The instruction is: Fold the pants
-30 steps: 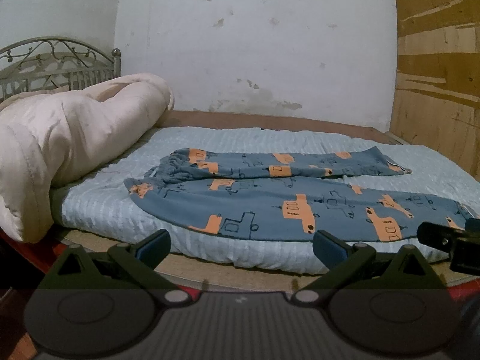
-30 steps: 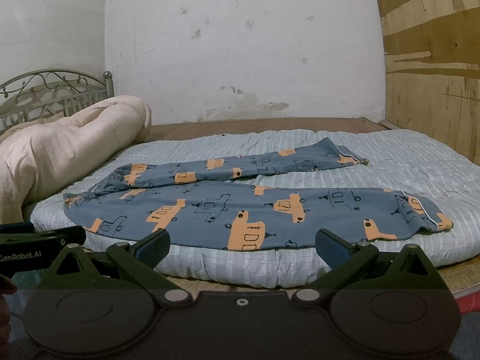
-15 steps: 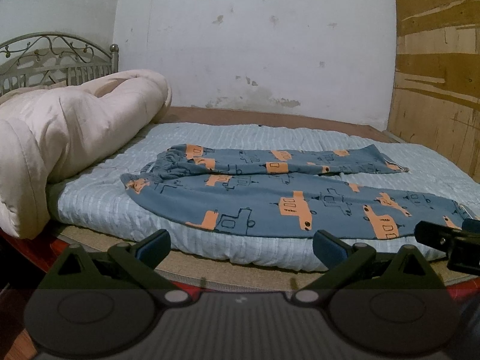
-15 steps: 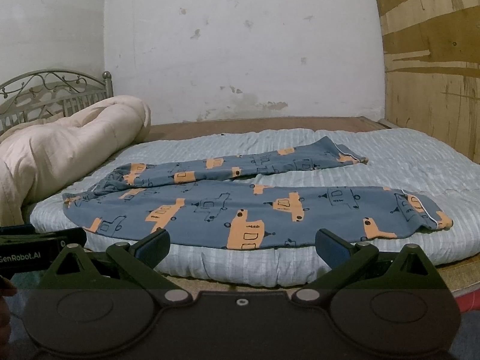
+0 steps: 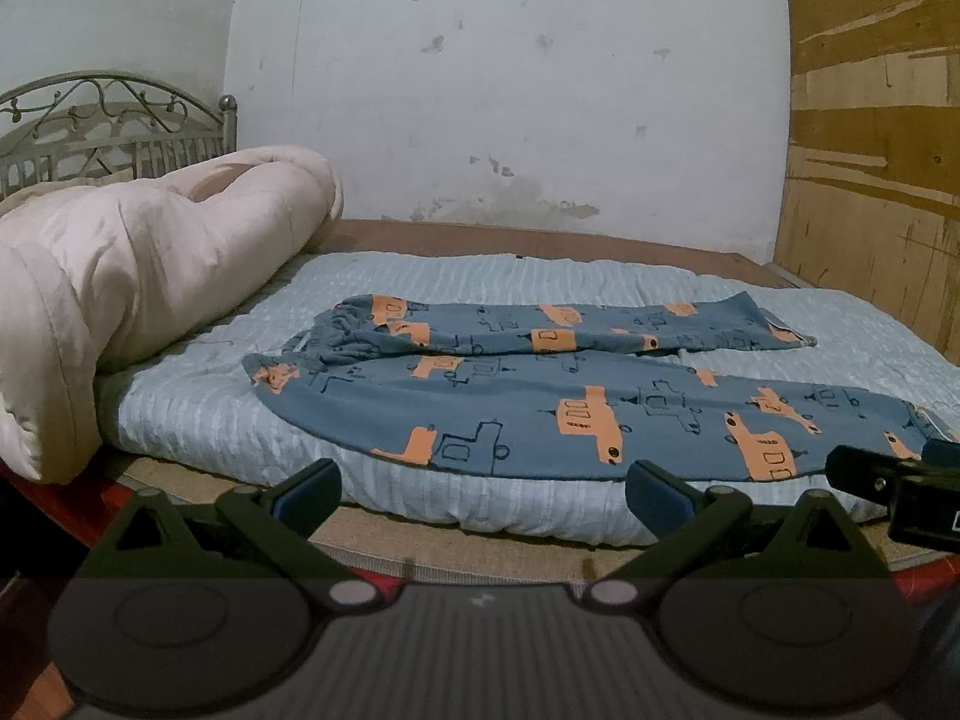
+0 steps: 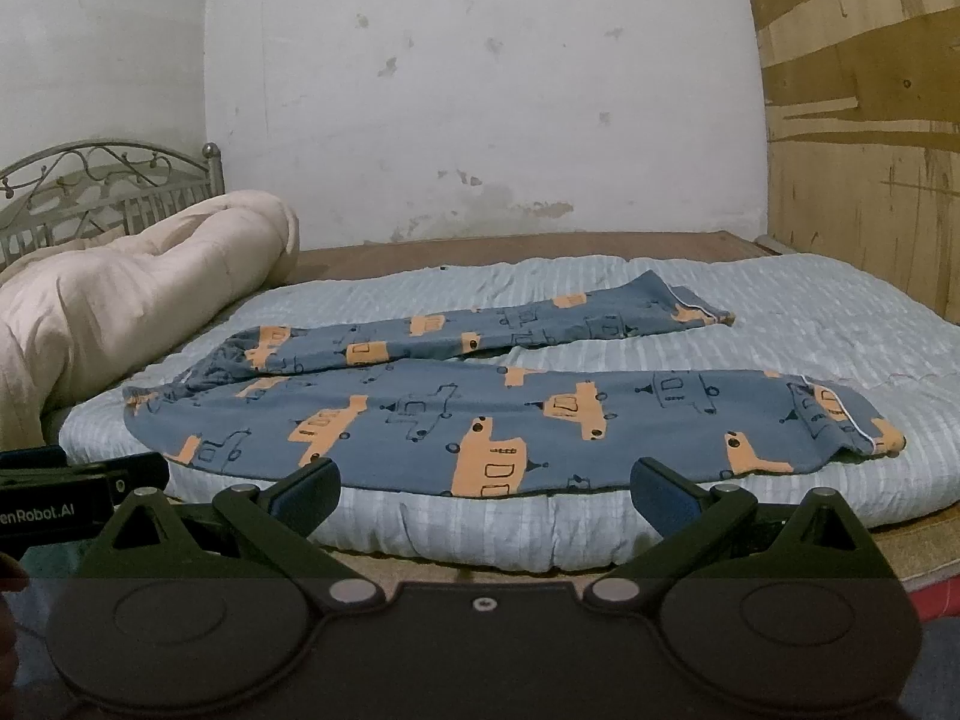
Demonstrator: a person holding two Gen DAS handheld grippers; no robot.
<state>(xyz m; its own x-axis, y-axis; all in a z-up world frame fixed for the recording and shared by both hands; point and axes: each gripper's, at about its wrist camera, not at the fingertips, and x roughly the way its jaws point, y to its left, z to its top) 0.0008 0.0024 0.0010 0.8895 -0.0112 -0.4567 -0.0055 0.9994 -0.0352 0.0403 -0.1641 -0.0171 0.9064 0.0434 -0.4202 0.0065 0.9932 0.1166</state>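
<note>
1. Bed: brown frame against a stained white wall, with a wooden panel wall on the right and a wrought-metal headboard at the left end.
2. Mattress pad: pale blue, ribbed, covering the bed top; its near edge hangs rounded over the frame.
3. Comforter: cream, rolled in a thick bundle along the headboard end, partly resting on the mattress pad.
4. Pants: blue with orange and outlined vehicle print, spread flat on the mattress pad near its front edge. Waistband lies toward the comforter; the two legs run rightward and part in a narrow V, the near leg along the front edge.
5. Left hand-held gripper: jaws spread wide, holding nothing, level with the front edge of the bed and short of the pants.
6. Right hand-held gripper: jaws spread wide, holding nothing, likewise short of the pants.
</note>
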